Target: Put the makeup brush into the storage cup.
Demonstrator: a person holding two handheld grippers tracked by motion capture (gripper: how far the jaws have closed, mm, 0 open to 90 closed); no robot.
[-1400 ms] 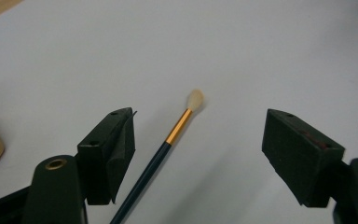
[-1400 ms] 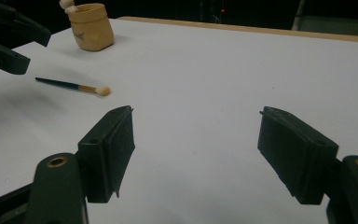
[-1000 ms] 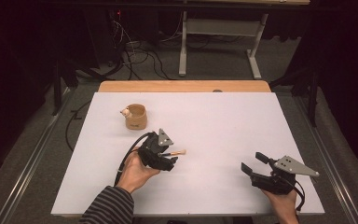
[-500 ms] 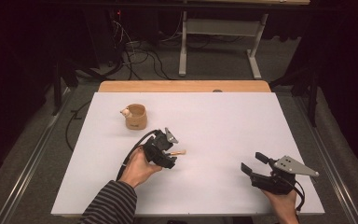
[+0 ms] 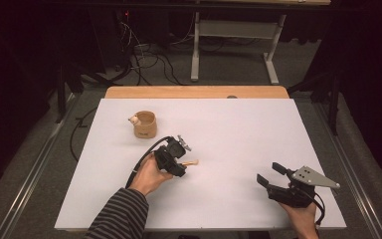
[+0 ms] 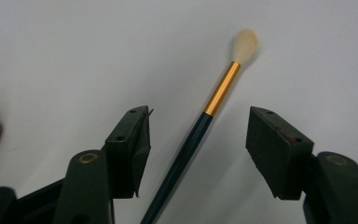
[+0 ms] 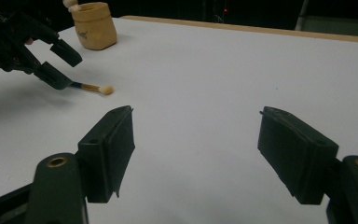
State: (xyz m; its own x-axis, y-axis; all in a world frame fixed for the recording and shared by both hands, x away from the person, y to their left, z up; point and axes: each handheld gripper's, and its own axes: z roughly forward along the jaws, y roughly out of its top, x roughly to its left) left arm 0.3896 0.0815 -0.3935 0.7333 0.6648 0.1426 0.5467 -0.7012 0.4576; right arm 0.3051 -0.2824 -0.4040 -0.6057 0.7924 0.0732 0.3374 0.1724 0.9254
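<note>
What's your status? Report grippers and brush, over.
Left gripper open, jaws astride the dark-handled, gold-ferruled paintbrush lying flat on the white table. Right gripper open, idle. Tan wooden cup stands apart; nothing in the way.

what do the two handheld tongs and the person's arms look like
Both tongs are black with two flat, blocky pads on hinged arms that carry brass-coloured rivets. The left tongs trail a black cable that loops back past the hand, and that forearm wears a dark sleeve with thin pale stripes. The right tongs carry a grey three-cornered plate dotted with small holes, with a black cable at the wrist.
</note>
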